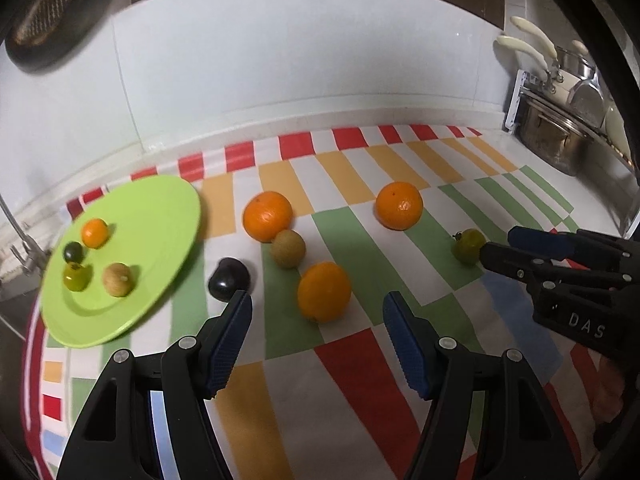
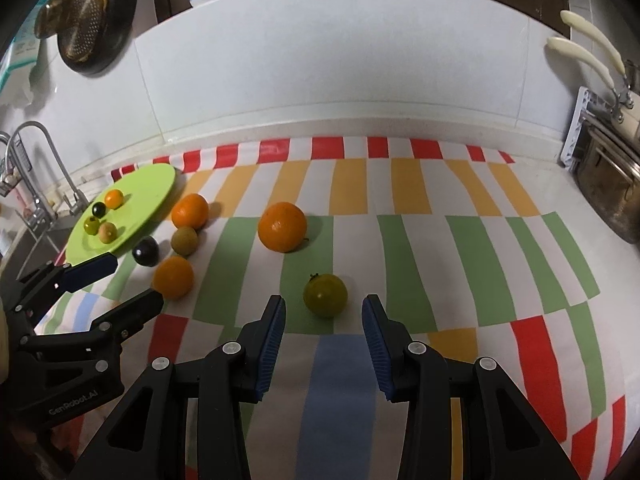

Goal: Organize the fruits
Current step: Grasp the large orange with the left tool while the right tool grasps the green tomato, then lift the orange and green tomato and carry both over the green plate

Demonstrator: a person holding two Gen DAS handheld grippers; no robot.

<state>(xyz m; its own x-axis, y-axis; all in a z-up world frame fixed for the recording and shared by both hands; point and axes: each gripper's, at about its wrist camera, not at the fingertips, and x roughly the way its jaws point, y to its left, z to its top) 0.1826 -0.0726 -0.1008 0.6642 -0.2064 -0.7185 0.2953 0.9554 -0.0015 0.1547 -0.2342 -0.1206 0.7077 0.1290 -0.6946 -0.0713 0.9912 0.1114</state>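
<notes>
Right tool [image 2: 324, 344] agape, empty, before green tomato [image 2: 325, 294] | left tool [image 1: 316, 344] agape, empty | faucet [image 2: 40, 168] right-view only

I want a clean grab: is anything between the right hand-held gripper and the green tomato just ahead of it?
Nothing visible. The right hand-held gripper is open, and the green tomato lies just beyond its fingertips on bare cloth.
</notes>
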